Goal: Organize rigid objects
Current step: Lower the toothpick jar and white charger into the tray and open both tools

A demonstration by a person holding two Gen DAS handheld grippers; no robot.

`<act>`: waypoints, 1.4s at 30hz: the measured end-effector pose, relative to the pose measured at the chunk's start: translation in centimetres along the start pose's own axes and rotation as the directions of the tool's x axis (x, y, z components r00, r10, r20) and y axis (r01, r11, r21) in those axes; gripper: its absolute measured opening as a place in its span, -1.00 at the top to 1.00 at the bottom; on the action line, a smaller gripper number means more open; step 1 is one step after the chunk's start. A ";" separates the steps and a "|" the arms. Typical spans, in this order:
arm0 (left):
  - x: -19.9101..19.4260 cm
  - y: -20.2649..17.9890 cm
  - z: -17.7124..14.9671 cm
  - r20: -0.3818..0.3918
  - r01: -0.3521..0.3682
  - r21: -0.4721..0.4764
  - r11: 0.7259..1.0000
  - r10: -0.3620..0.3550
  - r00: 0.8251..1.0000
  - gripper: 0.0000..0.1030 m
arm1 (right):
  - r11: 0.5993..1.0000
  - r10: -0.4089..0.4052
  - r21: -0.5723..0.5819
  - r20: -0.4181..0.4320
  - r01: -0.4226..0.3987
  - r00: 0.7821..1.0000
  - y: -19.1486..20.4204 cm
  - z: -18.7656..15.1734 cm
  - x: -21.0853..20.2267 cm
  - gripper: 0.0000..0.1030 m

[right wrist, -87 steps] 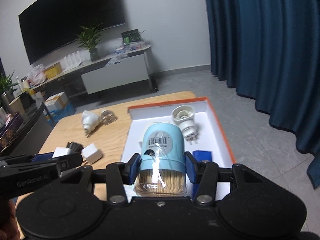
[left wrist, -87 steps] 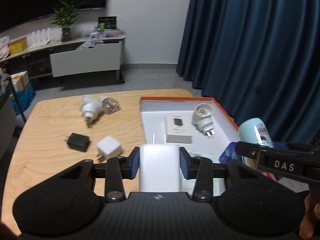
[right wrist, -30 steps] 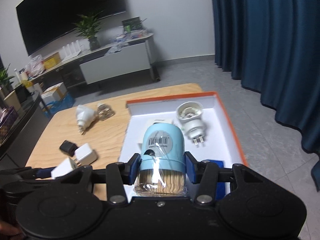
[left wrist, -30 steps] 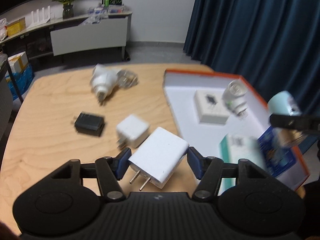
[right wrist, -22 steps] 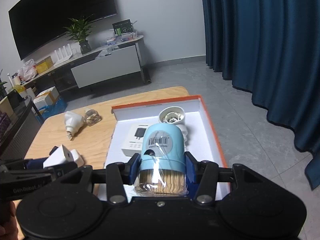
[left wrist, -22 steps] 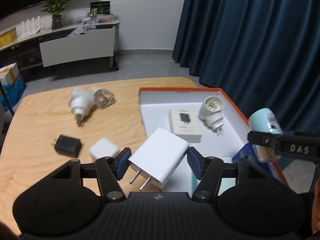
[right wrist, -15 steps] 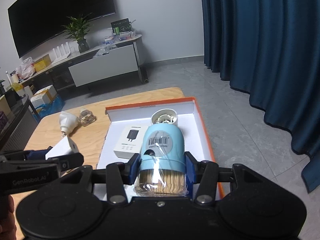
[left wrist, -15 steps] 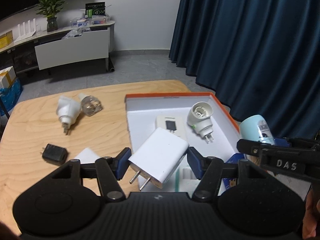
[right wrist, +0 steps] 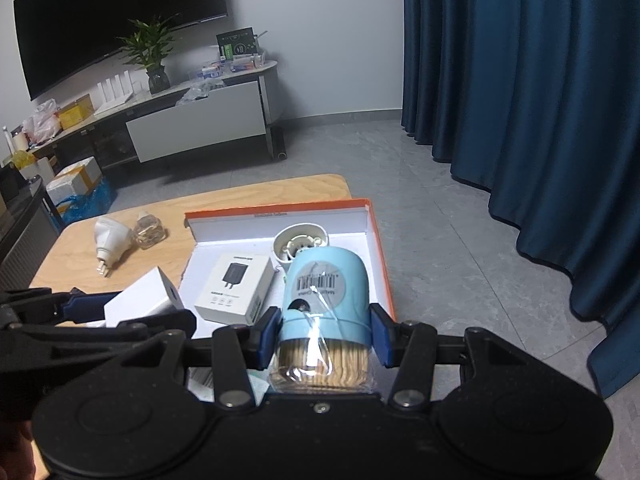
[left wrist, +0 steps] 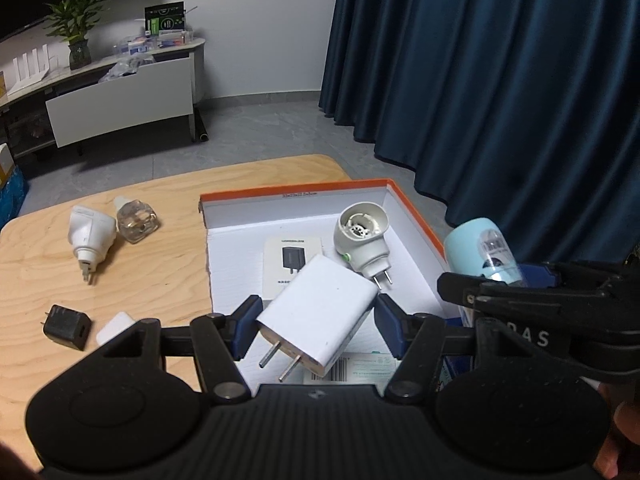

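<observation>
The left gripper (left wrist: pixel 318 326) has its jaws closed on a white charger (left wrist: pixel 320 320), prongs pointing back toward the camera, held above the near part of an orange-edged box (left wrist: pixel 416 216); the right gripper (right wrist: pixel 324 336) has its jaws clamped on a blue toothpick jar (right wrist: pixel 326 288), also over the box; inside the box lie a small white carton (right wrist: pixel 236 286) and a socket adapter (left wrist: pixel 362 244); on the desk (left wrist: pixel 48 292) beside the box rest a white plug (left wrist: pixel 90 236), a clear bottle (left wrist: pixel 136 220) and a black adapter (left wrist: pixel 66 326).

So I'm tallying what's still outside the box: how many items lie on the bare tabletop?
4: a white plug-in unit, a clear bottle touching it, a black charger, and a white charger partly behind the left gripper. More may be hidden.
</observation>
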State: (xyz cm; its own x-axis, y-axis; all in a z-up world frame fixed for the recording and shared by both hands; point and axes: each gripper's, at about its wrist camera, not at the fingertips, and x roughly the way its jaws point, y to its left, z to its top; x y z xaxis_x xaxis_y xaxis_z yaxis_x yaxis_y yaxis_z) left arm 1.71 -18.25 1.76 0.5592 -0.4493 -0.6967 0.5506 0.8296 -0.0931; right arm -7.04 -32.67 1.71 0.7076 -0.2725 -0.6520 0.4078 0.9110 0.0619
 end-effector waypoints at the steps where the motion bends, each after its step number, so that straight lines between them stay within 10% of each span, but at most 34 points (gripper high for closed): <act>1: 0.1 -0.1 0.0 -0.002 -0.001 0.002 1.000 0.001 1.000 -0.21 | 1.000 -0.002 -0.002 -0.002 0.002 1.000 0.0 0.1 0.2 -0.12; 30: 2.6 0.2 -0.4 -0.064 -0.003 -0.020 1.000 0.002 0.998 -0.21 | 1.000 0.028 0.009 0.000 -0.028 1.000 -0.8 2.3 2.8 -0.23; 42: 4.1 -1.0 -0.1 -0.091 0.098 -0.015 0.995 -0.099 0.991 -0.24 | 1.000 0.008 0.020 0.046 -0.009 0.999 -1.1 2.9 1.0 -0.25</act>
State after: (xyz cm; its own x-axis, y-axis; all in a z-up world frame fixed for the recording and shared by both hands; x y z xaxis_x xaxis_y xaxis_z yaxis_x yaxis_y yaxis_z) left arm 3.36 -20.83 -1.08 0.4432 -0.4973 -0.7458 0.5933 0.7865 -0.1719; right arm -5.10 -34.86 3.14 0.7364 -0.2791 -0.6163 0.4130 0.9069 0.0828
